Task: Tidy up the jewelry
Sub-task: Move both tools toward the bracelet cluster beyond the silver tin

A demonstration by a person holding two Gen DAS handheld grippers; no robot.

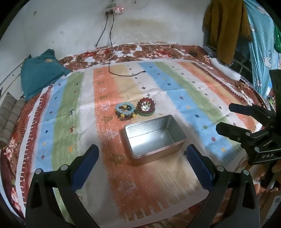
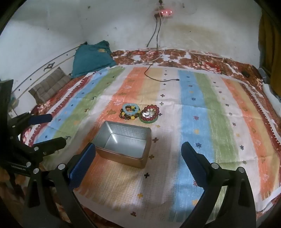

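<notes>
Striped cloth [image 1: 73, 105] in orange, blue, green and white, printed with small crosses and trees, covers a bed whose brown floral sheet [image 1: 158, 50] shows along the far edge. Behind it stands a stained white wall with one socket strip [image 2: 164, 12], lit red, and two dark cables [image 1: 110, 43] trailing down onto the cloth.

One metal tin [image 1: 155, 138], rectangular with rounded corners and an embossed inner wall, sits open near the middle of the cloth. Just beyond it lie two heaps of jewelry. The first is a stack of bead bracelets [image 1: 125, 112]: a pale blue ring on top, dark and yellow beads beneath; how many bracelets are in the stack I cannot count. The second is a dark red bead bracelet [image 1: 146, 106] lying on a green bangle, with small whitish pieces inside that are too small to make out. The heaps touch each other and stand apart from the tin.

Both of my grippers hover over the near side of the cloth with nothing between their blue textured pads. My left gripper [image 1: 142, 156] has its jaws spread wide either side of the tin. My right gripper [image 2: 138, 154] is equally wide, its left pad in front of the tin's near corner.

One teal cushion [image 2: 91, 57] and one folded brown cloth [image 2: 51, 86] lie at the far left. Hanging mustard and blue fabrics are cut off at the right.
</notes>
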